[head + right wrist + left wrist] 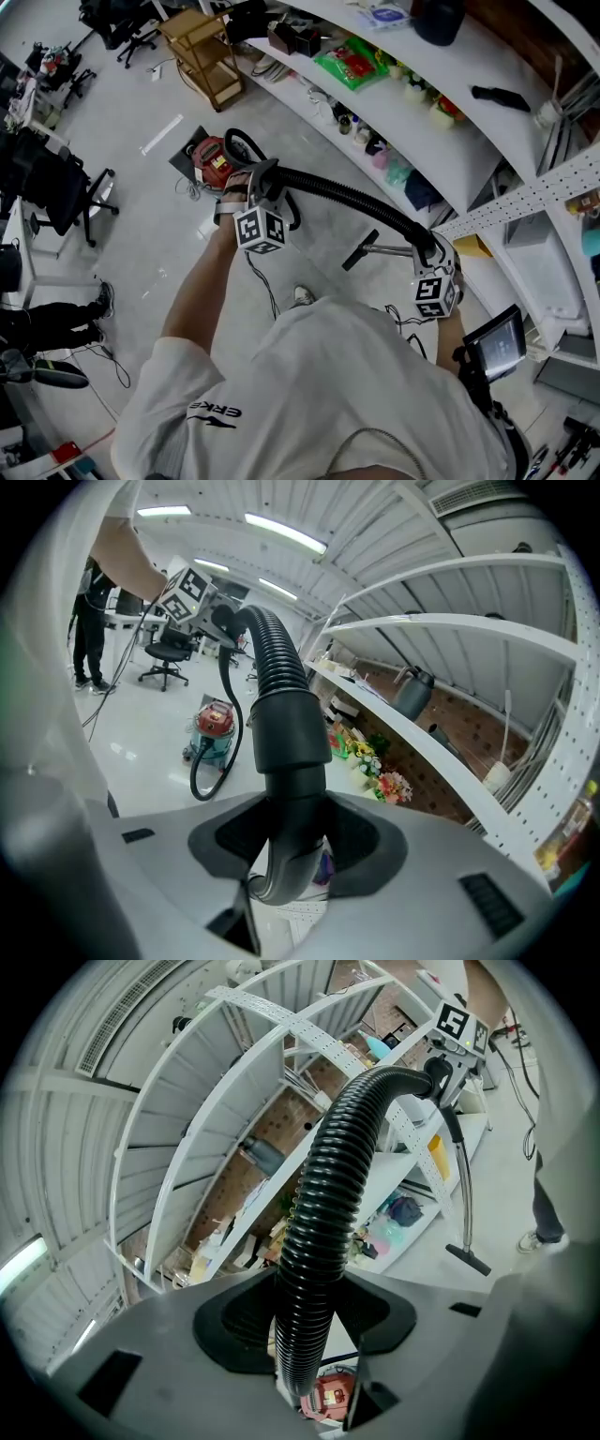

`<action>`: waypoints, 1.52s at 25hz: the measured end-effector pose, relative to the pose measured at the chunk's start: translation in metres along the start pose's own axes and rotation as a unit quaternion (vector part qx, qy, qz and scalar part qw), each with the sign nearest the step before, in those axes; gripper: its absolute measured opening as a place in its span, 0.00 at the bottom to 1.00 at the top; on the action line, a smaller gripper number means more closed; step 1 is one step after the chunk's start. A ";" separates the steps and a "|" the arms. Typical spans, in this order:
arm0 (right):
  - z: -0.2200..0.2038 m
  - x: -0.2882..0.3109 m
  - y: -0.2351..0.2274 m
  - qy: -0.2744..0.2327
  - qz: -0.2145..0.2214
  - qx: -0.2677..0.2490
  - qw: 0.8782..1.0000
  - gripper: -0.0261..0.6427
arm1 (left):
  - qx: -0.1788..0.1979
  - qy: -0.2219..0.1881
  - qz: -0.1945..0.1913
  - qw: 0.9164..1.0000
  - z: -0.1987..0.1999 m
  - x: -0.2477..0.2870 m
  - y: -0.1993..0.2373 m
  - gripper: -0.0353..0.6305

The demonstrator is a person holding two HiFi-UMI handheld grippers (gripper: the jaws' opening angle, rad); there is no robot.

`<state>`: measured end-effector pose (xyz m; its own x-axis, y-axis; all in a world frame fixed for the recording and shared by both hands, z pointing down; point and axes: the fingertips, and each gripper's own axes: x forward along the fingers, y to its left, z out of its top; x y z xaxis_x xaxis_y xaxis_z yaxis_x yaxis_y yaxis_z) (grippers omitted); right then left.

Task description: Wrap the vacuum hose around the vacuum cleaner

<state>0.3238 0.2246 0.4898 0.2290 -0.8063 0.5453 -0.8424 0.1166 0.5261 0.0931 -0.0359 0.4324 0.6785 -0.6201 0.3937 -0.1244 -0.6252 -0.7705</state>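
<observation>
Left gripper [302, 1335] is clamped on the hose [347, 195], right gripper [286, 855] on its grey end. Vacuum [212, 159] sits partly hidden behind the left.

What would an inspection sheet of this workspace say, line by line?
Surface: pale glossy floor.
Job's things: red vacuum cleaner stands on the floor; black hose arches between both grippers, not yet wrapped; wand hangs at its right end.
Clutter: green packet and small goods on the shelves.
Grippers: left gripper shut on the ribbed hose; right gripper shut on the hose's smooth end.
Cables: thin cord lies on the floor beside the vacuum cleaner.
Surroundings: white shelves, wooden cart, office chair.
</observation>
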 end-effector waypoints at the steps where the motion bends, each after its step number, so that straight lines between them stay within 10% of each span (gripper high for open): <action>1: 0.007 0.004 0.004 0.001 -0.001 0.000 1.000 0.30 | -0.001 -0.001 -0.001 1.000 -0.008 0.001 0.005 0.31; 38: 0.173 0.231 0.006 -0.046 0.072 -0.049 0.995 0.30 | 0.004 0.077 0.004 0.997 -0.172 0.141 0.167 0.31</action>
<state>0.2870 -0.0609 0.5058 0.0609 -0.8263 0.5600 -0.8106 0.2864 0.5107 0.0434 -0.3094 0.4449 0.5582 -0.6908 0.4595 -0.1237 -0.6169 -0.7772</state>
